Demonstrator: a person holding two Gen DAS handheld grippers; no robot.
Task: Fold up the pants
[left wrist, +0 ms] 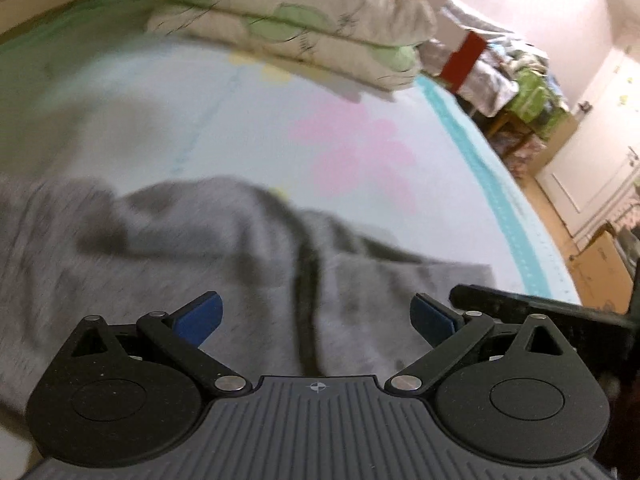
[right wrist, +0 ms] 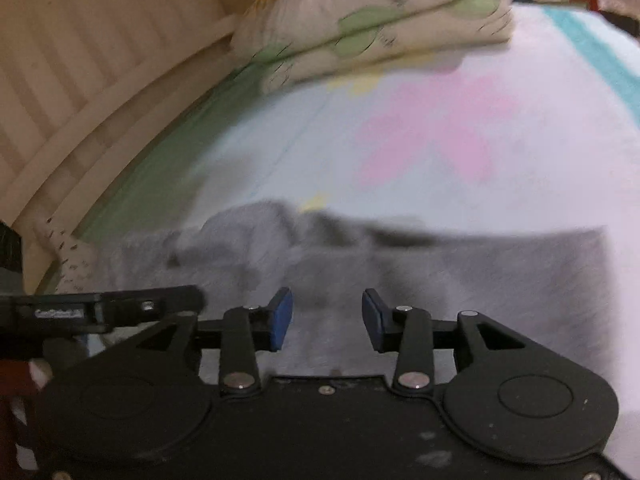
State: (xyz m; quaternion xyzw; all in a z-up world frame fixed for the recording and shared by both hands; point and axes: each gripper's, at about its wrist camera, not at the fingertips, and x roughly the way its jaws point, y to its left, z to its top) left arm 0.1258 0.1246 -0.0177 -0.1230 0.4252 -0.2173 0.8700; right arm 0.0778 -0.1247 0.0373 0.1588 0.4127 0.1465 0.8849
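Observation:
Grey pants [left wrist: 168, 256] lie rumpled on a pale bed sheet [left wrist: 280, 128] with pink flower print. A dark seam [left wrist: 306, 292] runs down them in the left wrist view. My left gripper [left wrist: 316, 316] is open wide just above the pants, holding nothing. In the right wrist view the pants [right wrist: 460, 280] spread flat to the right and bunch up at the left. My right gripper [right wrist: 327, 318] is open above them and empty. Part of the other gripper [right wrist: 100, 308] shows at the left edge.
A stack of folded floral quilts [left wrist: 304, 20] lies at the head of the bed, also in the right wrist view [right wrist: 372, 28]. A wooden headboard [right wrist: 80, 92] runs along the left. The bed's teal edge [left wrist: 492, 184] drops to a floor with boxes and cluttered furniture [left wrist: 516, 92].

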